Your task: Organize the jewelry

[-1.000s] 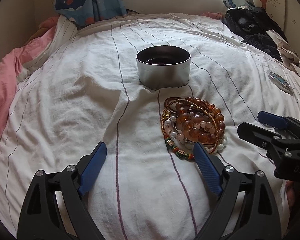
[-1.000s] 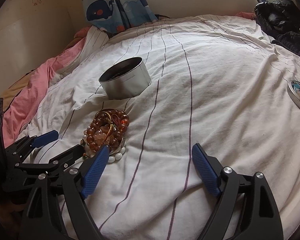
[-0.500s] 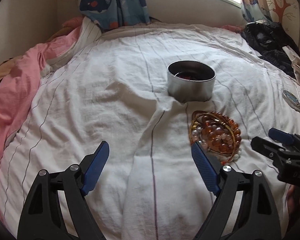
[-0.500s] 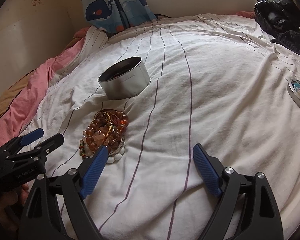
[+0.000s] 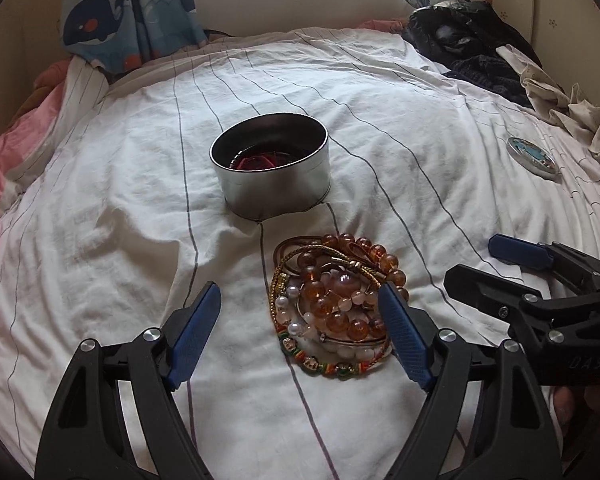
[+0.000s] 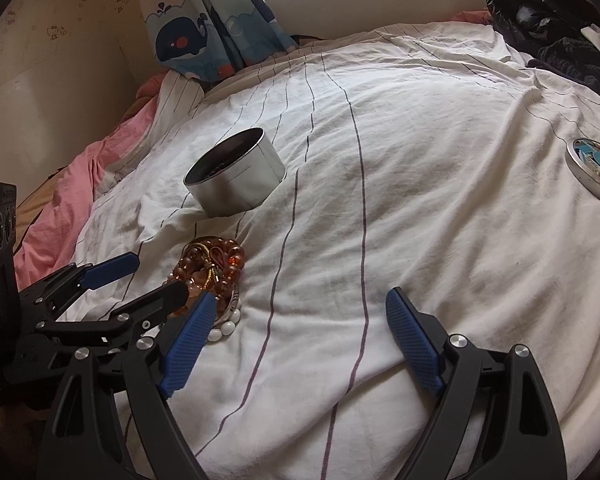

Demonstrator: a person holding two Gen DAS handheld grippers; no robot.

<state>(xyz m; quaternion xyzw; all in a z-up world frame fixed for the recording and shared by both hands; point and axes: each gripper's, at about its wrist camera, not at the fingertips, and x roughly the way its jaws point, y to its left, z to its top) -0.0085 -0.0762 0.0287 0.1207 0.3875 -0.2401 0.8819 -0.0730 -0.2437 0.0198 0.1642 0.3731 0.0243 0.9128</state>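
Your left gripper [image 5: 300,332] hangs wide open and empty, low over the white striped sheet [image 5: 100,240], with its right finger at the near right edge of the jewelry pile [image 5: 332,304]. That pile of amber beads, pearls and cords lies tangled on the sheet just near of the round tin [image 5: 272,176]. Your right gripper [image 6: 296,344] is also spread wide and holds nothing; its left finger sits beside the pile's pearl end.

To pick well, I'd shift the left gripper a little to the right so the pile's middle falls between the fingers, then press down into the soft bedding before closing, so the lower strands are caught too. Lift slowly; loose loops may trail and snag. The tin already holds something red, so carry the pile over the rim before letting go.

Farther right, the tin's lid [image 6: 598,166] lies flat, well apart.

Compared with half a second ago, your left gripper has swung back toward the pile and sits closer to it; the tin now appears nearer the middle of its view. The right gripper has barely moved.
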